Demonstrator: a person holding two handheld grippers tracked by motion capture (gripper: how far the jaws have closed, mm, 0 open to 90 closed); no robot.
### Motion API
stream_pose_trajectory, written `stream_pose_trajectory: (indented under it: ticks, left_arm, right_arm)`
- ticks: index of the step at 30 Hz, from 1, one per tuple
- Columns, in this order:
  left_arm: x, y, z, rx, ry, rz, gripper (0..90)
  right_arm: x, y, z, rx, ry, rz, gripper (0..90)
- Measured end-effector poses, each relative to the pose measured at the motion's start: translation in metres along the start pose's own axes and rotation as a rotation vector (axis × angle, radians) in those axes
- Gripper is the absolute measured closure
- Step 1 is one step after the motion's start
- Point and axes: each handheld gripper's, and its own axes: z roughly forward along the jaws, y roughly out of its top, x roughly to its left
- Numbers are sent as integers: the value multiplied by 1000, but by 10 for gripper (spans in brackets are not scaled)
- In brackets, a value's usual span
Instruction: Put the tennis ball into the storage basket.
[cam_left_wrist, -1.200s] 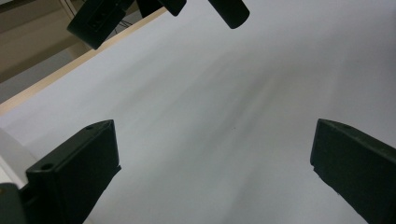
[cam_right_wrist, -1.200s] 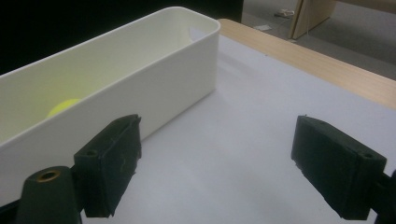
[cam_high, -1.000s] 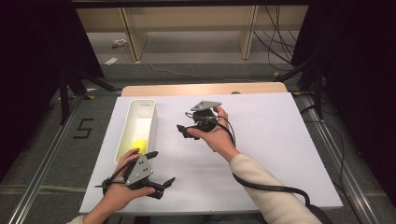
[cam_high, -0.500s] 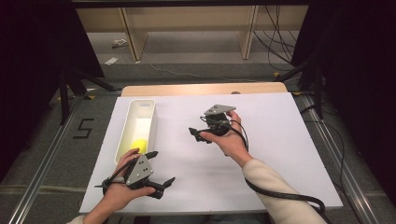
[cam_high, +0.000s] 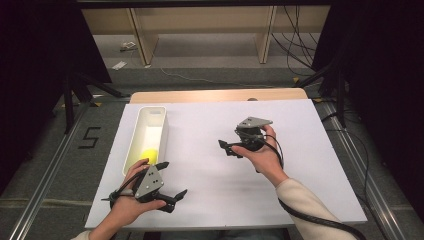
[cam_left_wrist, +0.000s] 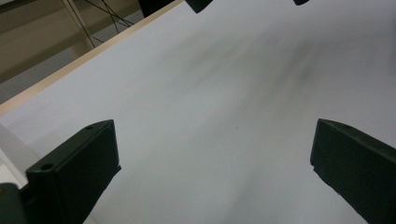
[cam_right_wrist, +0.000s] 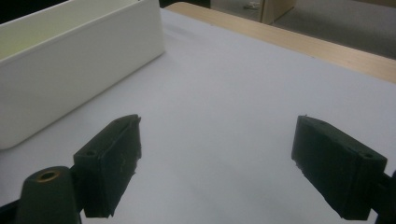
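White matte sheet (cam_high: 300, 165) is covering a light wood table (cam_high: 215, 95), whose wooden strip is showing along the far edge. A long rectangular white plastic bin (cam_high: 162, 131) with rounded corners is sitting at the sheet's left side, lengthwise away from the person. A small round yellow ball (cam_high: 148, 156) is lying inside the bin at its near end.

Left gripper (cam_high: 170, 186) is resting in the left hand (cam_high: 131, 205) near the front edge, just beside the bin's near end, grey three-cornered plate on top. In the left gripper view its blocky black jaws are standing spread wide over bare sheet, gripping nothing.

Right gripper (cam_high: 226, 147) is being held by the right hand (cam_high: 260, 155) mid-table, well apart from the bin, pointing toward it. In the right gripper view its jaws are gaping wide with nothing between them, smooth bin wall (cam_right_wrist: 79, 60) ahead at left. Black cable is trailing along the right sleeve.
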Motion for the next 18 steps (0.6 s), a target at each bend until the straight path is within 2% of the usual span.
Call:
stream_pose_trajectory:
  ticks: [4, 10, 18]
  left_arm:
    - [0, 0, 0, 0, 0, 1, 6]
    - [0, 0, 0, 0, 0, -1, 6]
    - [1, 0, -1, 1, 2, 0, 6]
  right_arm:
    - [-8, -9, -10, 2, -19, 16, 164]
    - [-19, -20, -29, -27, -50, 41, 165]
    - [-28, -33, -51, -42, -81, 44, 164]
